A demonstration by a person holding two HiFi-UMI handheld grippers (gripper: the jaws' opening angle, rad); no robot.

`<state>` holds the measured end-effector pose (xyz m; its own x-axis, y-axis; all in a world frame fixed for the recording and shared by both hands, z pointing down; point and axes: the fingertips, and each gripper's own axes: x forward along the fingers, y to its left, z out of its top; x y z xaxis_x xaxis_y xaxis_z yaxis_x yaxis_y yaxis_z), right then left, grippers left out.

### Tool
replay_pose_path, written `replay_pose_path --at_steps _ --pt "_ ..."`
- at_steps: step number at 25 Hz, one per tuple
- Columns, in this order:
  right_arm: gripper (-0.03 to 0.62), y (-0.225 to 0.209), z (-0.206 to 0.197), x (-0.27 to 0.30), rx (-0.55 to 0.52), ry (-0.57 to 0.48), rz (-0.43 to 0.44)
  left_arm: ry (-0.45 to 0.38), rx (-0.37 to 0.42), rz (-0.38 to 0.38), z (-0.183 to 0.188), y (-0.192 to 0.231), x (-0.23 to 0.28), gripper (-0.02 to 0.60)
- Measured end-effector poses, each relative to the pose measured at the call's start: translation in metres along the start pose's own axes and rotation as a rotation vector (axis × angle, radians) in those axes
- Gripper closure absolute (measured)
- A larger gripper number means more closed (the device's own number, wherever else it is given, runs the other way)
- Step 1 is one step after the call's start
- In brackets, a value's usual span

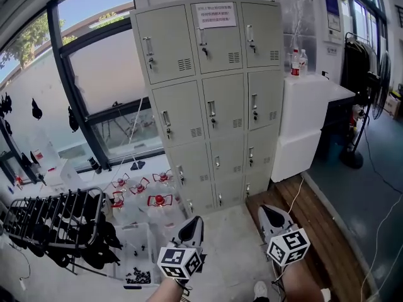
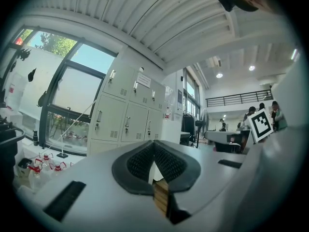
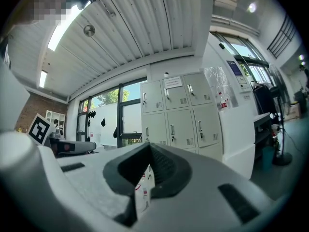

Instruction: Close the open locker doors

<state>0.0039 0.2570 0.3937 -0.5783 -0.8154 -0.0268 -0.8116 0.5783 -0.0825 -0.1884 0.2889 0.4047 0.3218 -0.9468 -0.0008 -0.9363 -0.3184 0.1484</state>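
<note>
A grey bank of lockers [image 1: 211, 99] stands ahead, three columns wide, and every door that I see lies flush and closed. The same lockers [image 2: 126, 115] show in the left gripper view and again as lockers [image 3: 179, 114] in the right gripper view. My left gripper [image 1: 192, 228] is shut and empty, held low in front of the lockers. Beside it my right gripper [image 1: 272, 217] is shut and empty too. Both point level at the lockers and stand well short of them.
A white cabinet [image 1: 312, 121] with bottles [image 1: 298, 62] on top stands right of the lockers. Water jugs with red handles [image 1: 148, 194] sit on the floor at the left, near a black drying rack [image 1: 53, 222]. A fan and clothes rail [image 1: 365, 80] stand far right.
</note>
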Motion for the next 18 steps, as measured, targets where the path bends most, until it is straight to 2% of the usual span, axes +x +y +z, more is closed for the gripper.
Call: replay_pose_path --at_steps 18 --pt "0.594 0.0024 -0.0051 0.0018 -0.014 0.015 -0.007 -0.001 -0.023 -0.004 -0.0087 0.0064 0.0015 0.578"
